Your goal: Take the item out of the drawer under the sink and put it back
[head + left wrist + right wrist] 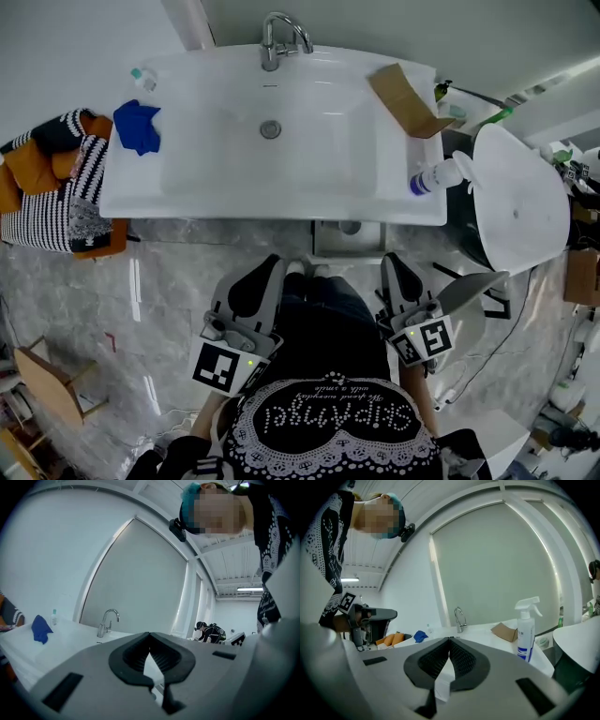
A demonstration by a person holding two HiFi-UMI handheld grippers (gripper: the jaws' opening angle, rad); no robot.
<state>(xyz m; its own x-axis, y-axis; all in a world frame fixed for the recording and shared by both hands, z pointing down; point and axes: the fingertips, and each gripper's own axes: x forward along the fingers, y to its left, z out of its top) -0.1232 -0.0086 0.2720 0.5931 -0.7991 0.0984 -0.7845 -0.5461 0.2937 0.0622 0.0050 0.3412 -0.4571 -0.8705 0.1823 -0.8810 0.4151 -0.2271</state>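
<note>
The white sink (197, 192) with its faucet (278, 37) fills the top of the head view. The drawer under it is hidden by the counter; no item from it shows. My left gripper (273, 263) is held level in front of the sink's front edge, left of centre. Its jaws are shut and empty, with the tips meeting in the left gripper view (149, 633). At the same height on the right is my right gripper (392, 261), also shut with nothing between the pads (449, 639). Both point over the counter towards the faucet (107, 622).
On the counter lie a blue cloth (138, 125), a small bottle (142, 79), an open cardboard box (405, 98) and a white spray bottle (439, 175). A striped basket with orange cloth (52, 178) stands at the left, a white oval lid (520, 197) at the right. Another person (209, 632) is far behind.
</note>
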